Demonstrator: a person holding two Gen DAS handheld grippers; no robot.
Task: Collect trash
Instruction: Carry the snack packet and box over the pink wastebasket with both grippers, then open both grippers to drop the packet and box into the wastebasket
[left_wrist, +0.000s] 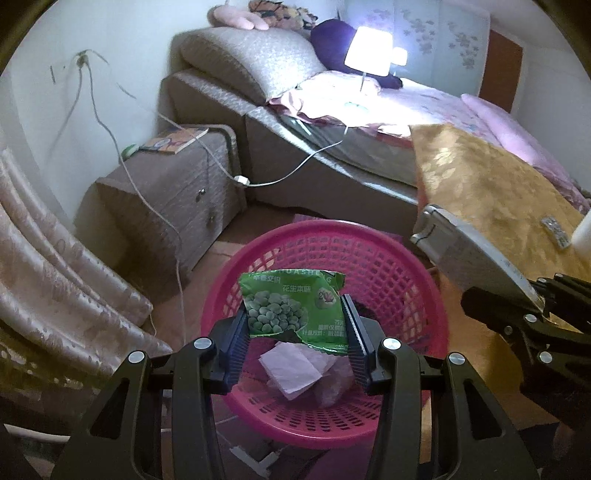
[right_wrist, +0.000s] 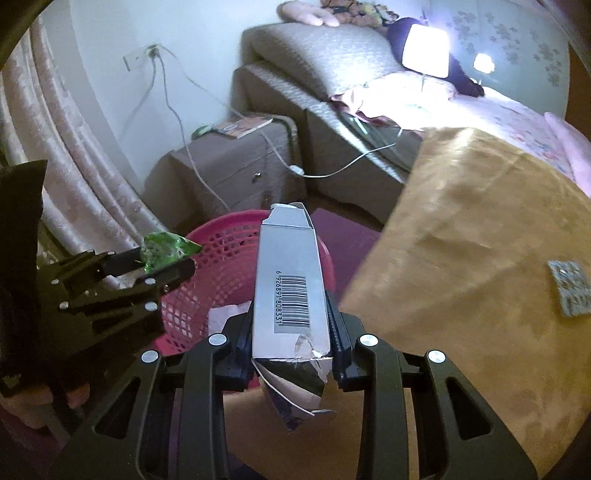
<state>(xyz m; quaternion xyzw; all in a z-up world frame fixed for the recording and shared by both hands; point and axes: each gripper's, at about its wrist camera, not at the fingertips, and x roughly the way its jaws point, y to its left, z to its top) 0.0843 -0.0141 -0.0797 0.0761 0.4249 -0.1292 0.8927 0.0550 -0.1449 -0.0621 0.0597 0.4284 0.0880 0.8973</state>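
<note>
One wrapper (left_wrist: 291, 310), one carton (right_wrist: 290, 280), one basket (left_wrist: 406, 266), perhaps two tissues (left_wrist: 291, 369).

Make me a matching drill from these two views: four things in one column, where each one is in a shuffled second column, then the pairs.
Things
1. green snack packet
2. grey carton
3. white paper
4. book

Places
A. lying inside the pink basket
B. on the bedside cabinet
C. clamped in the left tongs
D. clamped in the right tongs

Pairs: 1-C, 2-D, 3-A, 4-B
</note>
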